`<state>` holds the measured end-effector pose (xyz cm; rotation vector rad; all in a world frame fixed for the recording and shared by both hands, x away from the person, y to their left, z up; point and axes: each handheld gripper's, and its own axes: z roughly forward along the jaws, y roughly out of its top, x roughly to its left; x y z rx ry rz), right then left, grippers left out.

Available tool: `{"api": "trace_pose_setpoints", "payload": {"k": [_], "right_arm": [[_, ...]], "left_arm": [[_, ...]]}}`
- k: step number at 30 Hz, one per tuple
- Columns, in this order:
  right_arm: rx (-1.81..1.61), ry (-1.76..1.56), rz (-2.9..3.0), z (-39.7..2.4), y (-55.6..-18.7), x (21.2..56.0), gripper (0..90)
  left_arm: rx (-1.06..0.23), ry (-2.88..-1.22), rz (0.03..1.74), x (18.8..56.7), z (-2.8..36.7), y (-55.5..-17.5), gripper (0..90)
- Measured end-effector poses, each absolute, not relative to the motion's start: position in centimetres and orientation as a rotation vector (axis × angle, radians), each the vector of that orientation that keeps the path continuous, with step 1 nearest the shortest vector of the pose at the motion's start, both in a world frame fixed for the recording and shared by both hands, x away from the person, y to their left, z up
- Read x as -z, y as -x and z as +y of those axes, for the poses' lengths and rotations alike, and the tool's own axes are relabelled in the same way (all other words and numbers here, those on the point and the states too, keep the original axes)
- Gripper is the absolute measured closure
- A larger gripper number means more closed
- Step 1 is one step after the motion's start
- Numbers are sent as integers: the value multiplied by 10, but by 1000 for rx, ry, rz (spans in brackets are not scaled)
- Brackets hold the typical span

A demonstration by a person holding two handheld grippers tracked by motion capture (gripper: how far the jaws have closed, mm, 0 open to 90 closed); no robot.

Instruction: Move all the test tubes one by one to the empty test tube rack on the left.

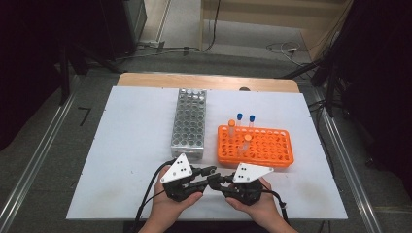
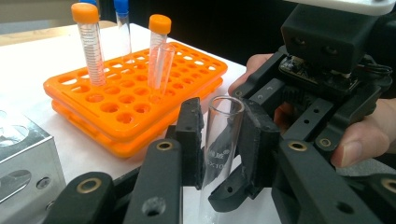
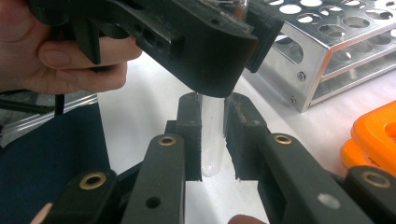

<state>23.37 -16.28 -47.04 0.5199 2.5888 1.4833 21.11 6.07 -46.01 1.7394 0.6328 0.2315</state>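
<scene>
Your left gripper (image 3: 219, 60) covers the top of the glass tube (image 3: 212, 135) in the right gripper view, so you can't see its rim there. In the left gripper view the tube's bottom runs off the lower edge, and its printed marking is too blurry to read.

A white-covered table (image 1: 126, 145) is seen; a metal rack (image 1: 189, 124) stands near its middle, an orange rack (image 1: 256, 145) just beside it, toward the right edge.
</scene>
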Motion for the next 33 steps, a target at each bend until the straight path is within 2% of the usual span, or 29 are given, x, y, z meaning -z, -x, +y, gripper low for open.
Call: {"api": "trace_pose_setpoints", "payload": {"k": [20, 31, 33], "right_arm": [[-1522, -518, 2574, -165, -235, 472, 723], [-1610, -530, 2505, -183, -240, 464, 429], [-1606, -553, 2469, -189, -241, 462, 324]], "left_arm": [[-269, -1730, 625, 458, 62, -209, 759], [-318, -1721, 664, 456, 68, -210, 760], [-320, -1715, 674, 455, 70, -210, 760]]}}
